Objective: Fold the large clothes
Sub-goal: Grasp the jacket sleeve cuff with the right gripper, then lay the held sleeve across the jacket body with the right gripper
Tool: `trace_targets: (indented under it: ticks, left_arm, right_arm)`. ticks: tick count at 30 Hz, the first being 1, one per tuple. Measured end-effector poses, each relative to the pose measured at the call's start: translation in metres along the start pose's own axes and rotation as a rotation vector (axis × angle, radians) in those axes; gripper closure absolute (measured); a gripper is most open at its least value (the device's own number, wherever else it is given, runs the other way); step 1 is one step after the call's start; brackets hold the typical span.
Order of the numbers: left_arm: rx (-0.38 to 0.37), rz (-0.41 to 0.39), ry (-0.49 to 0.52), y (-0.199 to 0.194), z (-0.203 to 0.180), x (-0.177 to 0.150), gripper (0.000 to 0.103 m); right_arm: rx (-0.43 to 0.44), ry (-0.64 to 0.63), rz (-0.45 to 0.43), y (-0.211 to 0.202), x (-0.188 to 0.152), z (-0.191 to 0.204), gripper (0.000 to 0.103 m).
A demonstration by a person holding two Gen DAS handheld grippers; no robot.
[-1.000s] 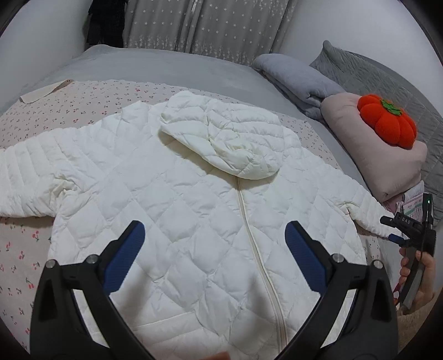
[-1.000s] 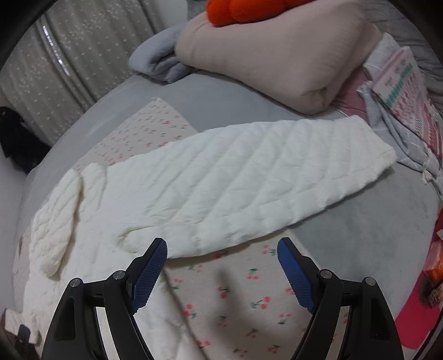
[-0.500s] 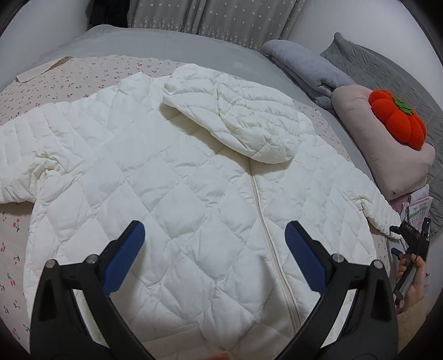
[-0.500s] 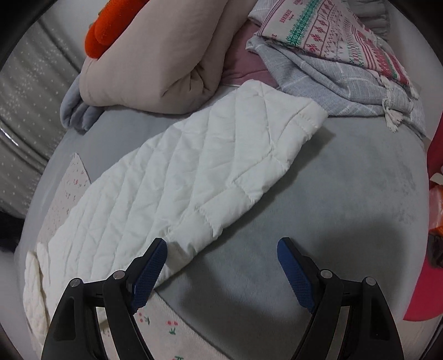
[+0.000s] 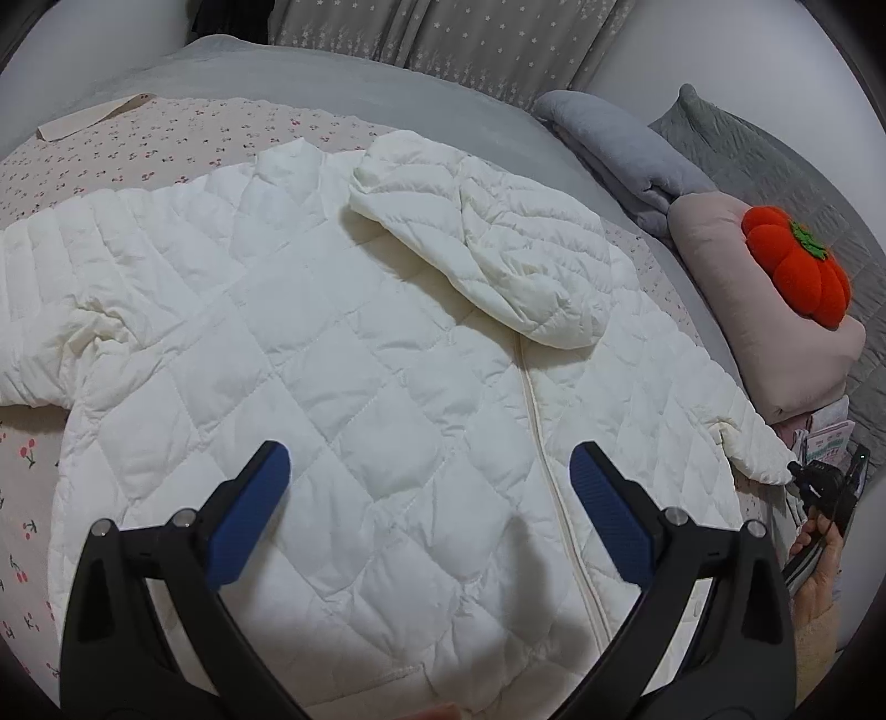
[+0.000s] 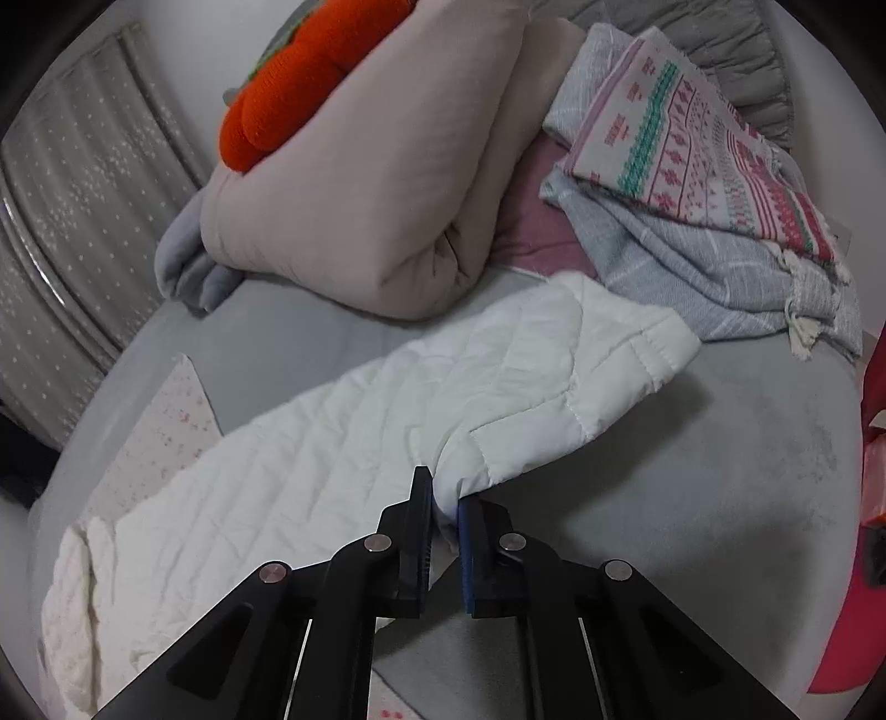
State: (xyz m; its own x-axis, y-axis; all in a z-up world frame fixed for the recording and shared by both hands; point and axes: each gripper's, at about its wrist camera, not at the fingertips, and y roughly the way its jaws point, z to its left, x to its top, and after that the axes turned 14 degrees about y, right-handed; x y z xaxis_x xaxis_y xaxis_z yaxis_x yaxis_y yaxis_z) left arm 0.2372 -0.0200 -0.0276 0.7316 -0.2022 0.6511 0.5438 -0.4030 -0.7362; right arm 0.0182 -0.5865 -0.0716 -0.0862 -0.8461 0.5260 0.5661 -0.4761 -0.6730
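White quilted jacket (image 5: 354, 376) flat on bed (image 5: 387, 77), zipper up. Right tongs (image 6: 443, 498) clamped on sleeve (image 6: 498, 382) near cuff; left tongs (image 5: 429, 487) open above front. First fold starting; next likely sleeve across chest.

A home bedroom: a bed with a grey sheet (image 5: 398, 94) fills the view, with star-dotted grey curtains (image 5: 470, 39) at 12 o'clock. At 3 o'clock lie a folded beige duvet (image 5: 775, 332), an orange pumpkin plush (image 5: 797, 266) and a grey quilted pillow (image 5: 775, 160).
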Motion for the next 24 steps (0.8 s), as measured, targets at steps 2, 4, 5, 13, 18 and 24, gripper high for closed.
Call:
trace_targets:
  ticks: [2, 4, 5, 13, 18, 24]
  left_arm:
    - [-0.007, -0.002, -0.005, -0.001, 0.003, 0.001, 0.002]
    - [-0.015, -0.006, -0.011, -0.003, 0.008, 0.003, 0.002]
    - [-0.020, -0.007, -0.013, -0.004, 0.009, 0.004, 0.002]
    - [-0.050, -0.032, -0.003, -0.014, 0.026, 0.014, 0.002]
    - [-0.007, -0.046, 0.024, -0.022, 0.037, 0.014, 0.002]
    - [0.031, -0.064, 0.010, -0.031, 0.056, 0.014, 0.002]
  right_arm:
    - [0.037, -0.022, -0.055, -0.022, 0.002, 0.012, 0.096]
    - [0.071, -0.063, -0.105, -0.042, -0.002, 0.029, 0.096]
    - [0.090, -0.087, -0.129, -0.051, -0.004, 0.042, 0.096]
    - [0.336, -0.359, -0.239, -0.134, -0.064, 0.151, 0.096]
    - [0.475, -0.564, -0.209, -0.158, -0.137, 0.221, 0.096]
    - [0.549, -0.866, -0.085, -0.146, -0.253, 0.288, 0.096]
